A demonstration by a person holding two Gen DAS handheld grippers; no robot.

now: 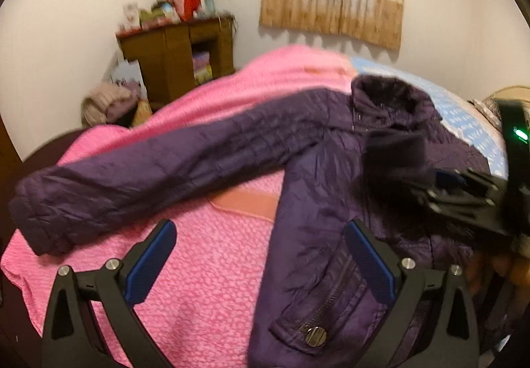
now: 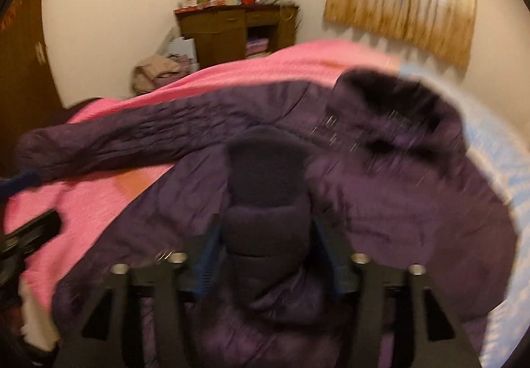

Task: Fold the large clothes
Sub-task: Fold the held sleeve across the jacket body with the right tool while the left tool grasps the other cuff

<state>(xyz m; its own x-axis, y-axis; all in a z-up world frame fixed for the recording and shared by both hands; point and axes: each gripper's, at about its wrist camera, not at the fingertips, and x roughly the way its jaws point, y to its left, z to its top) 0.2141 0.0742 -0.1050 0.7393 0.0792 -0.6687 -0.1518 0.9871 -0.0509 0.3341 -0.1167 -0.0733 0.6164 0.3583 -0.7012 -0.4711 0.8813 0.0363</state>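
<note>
While the purple jacket [image 1: 331, 149] lies spread on the pink blanket [image 1: 198, 268], its outstretched sleeve [image 1: 132, 176] is seen running leftward, just beyond the left gripper [image 1: 260, 263], whose jaws are spread and empty. Farther right, the folded-in cuff [image 2: 268, 202] is seen between the slackened pads of the right gripper [image 2: 266, 255].

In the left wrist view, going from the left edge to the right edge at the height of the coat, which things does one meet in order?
Cuff of the outstretched purple quilted sleeve → bare pink knitted blanket → body of the purple quilted coat → dark folded-over cuff → black right gripper.
</note>
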